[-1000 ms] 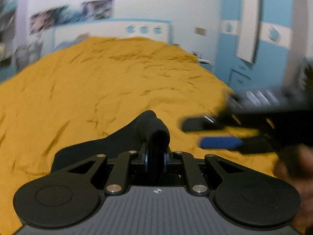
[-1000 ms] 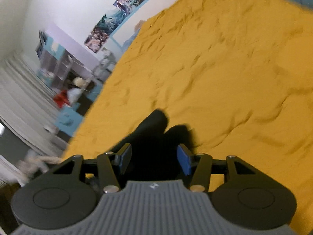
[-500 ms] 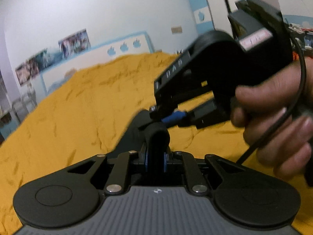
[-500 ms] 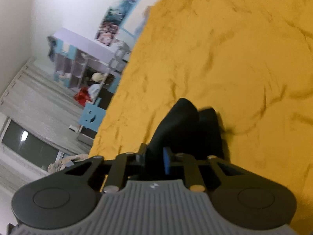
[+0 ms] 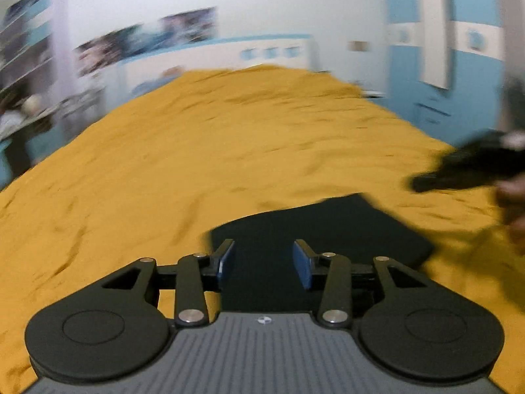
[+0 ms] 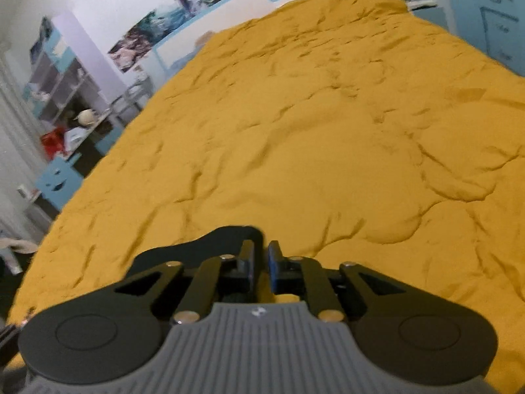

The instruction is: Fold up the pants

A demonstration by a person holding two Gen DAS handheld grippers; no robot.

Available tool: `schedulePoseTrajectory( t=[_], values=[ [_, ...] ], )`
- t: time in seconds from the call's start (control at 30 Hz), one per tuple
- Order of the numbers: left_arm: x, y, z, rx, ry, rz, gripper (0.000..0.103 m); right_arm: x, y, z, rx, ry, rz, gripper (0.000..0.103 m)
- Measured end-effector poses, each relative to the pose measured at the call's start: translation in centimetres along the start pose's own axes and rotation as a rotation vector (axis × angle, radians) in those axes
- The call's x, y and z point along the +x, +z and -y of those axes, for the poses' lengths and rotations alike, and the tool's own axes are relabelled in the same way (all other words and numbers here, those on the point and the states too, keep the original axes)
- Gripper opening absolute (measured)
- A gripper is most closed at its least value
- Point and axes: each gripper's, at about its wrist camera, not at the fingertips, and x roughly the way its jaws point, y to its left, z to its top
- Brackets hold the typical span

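Left gripper (image 5: 264, 249) open about halfway, jaws just been opening; blue pads (image 5: 226, 264) well apart, pressing on nothing; gripping nothing.

Black pants (image 5: 315, 229) folded into a flat dark slab on the yellow bedspread (image 5: 197, 164); seen between and beyond the left fingertips, lower than them, stretching off to the right of the right-hand finger; far right corner squared off; cloth not touching either pad as far as visible.

Right gripper (image 6: 261, 246) nearly closed, jaws just been closing; only a narrow slit left between the pads; yellow showing through the lower slit, no cloth seen in it. Pants edge (image 6: 197, 249) just behind and left of the left-hand finger, rounded end reaching up to the fingertips; contact with the tips not clear; whether any fabric is pinched cannot be told, looks like none.

Bedspread rumpled with shallow creases, running ahead of both pairs of fingers to the far wall; posters (image 6: 170, 23) on the wall up and left of the right fingers; shelf unit (image 6: 65, 88) far left of them; left view smeared by motion blur.
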Motion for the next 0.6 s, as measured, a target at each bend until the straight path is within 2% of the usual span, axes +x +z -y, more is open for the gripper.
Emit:
schedulePoseTrajectory(
  t=[0.1,0.2,0.27,0.4,0.5,0.6],
  values=[
    [0.6,-0.4,-4.3,-0.149,0.016,-0.078,0.052,-0.6,-0.6,-0.4,-0.036,0.021,-0.042,0.016],
    [1.4,-0.9,-6.6,-0.295,-0.057,-0.140,0.053,-1.0,-1.4,-1.0,-0.048,0.054,-0.088,0.022],
    [1.8,-1.5,-6.9,-0.320,-0.077,-0.157,0.054,-1.0,-2.2,-1.4,-0.053,0.071,-0.111,0.022],
    [1.9,-3.0,-6.0,-0.269,-0.115,-0.186,0.055,-0.9,-3.9,-1.5,-0.032,0.093,-0.151,0.024],
    [0.9,-4.1,-4.6,-0.164,-0.106,-0.167,0.056,-0.6,-4.5,-1.5,-0.025,0.095,-0.167,0.027],
    [0.0,-4.6,-3.8,-0.055,-0.132,-0.141,0.066,-0.3,-4.6,-1.3,-0.004,0.098,-0.177,0.028]
  ],
)
